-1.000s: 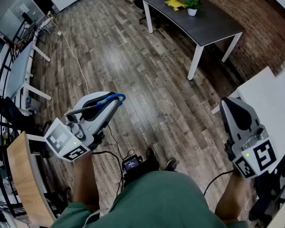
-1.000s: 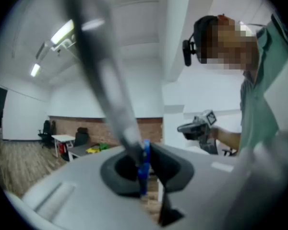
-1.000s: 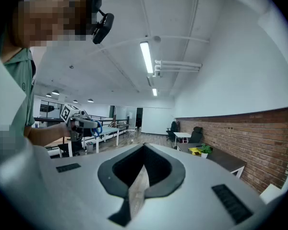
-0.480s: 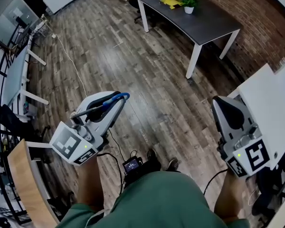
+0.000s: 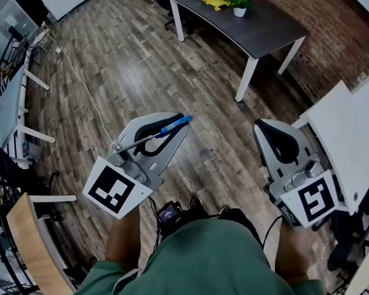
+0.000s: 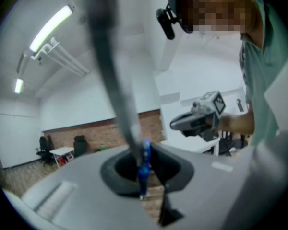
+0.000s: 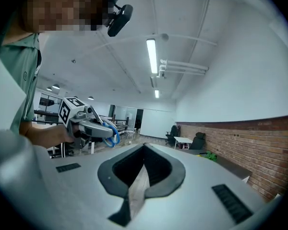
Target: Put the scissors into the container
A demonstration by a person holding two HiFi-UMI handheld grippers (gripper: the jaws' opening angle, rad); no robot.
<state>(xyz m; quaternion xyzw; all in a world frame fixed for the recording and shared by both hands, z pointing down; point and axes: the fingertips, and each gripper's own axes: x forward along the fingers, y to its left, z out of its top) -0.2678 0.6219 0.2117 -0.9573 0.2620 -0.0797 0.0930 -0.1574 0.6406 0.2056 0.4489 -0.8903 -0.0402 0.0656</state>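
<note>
Evidently the left gripper is clamped on the blue-handled scissors, handles forward, probably to carry them securely. No container shows. The right gripper is closed on nothing, seemingly idle.

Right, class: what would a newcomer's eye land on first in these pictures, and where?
First, the blue-handled scissors clamped in the left gripper, held above the wooden floor at the head view's lower left. Next, the empty right gripper opposite it at lower right. Farther off, a dark table with a small potted plant stands by the brick wall at the top.
</note>
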